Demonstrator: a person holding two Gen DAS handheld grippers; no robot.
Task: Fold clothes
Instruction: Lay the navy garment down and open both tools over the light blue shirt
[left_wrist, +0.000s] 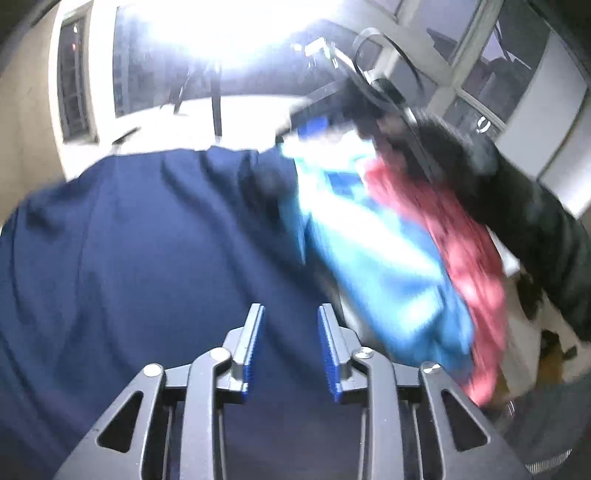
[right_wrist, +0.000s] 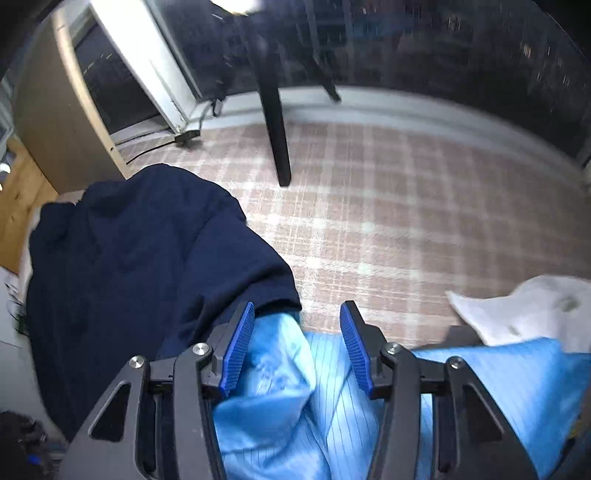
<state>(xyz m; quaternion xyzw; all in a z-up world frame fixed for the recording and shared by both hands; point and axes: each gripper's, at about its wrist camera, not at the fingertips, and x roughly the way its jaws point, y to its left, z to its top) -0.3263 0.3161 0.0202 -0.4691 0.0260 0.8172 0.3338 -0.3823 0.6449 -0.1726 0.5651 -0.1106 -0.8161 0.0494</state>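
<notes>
- The left claw (left_wrist: 290, 314) stands open, its blue pads (left_wrist: 255, 332) apart with nothing between them.
- Under and ahead of the left claw spreads a dark navy garment (left_wrist: 147, 240), filling the view to the claw's left and straight in front.
- Just to the right of the left claw lies a light blue garment (left_wrist: 388, 266), blurred, and beyond it on the right a red garment (left_wrist: 469, 251).
- Farther right and above the red garment is a black sleeve (left_wrist: 535, 214) with a fuzzy dark edge; what it belongs to cannot be told.
- The right claw (right_wrist: 297, 317) is open as well, its pads (right_wrist: 240, 343) wide apart and gripping nothing.
- Directly below and between the right claw's arms lies the light blue striped garment (right_wrist: 280, 387), bunched in folds.
- To the left of the right claw, touching the blue cloth's edge, sits the navy garment (right_wrist: 140, 266) in a heap.
- Ahead of the right claw stretches a pink checked cover (right_wrist: 388, 221), with a black post (right_wrist: 275, 122) standing on it farther off.
- To the right of the right claw lies a white cloth (right_wrist: 524, 310), resting against the blue one.
</notes>
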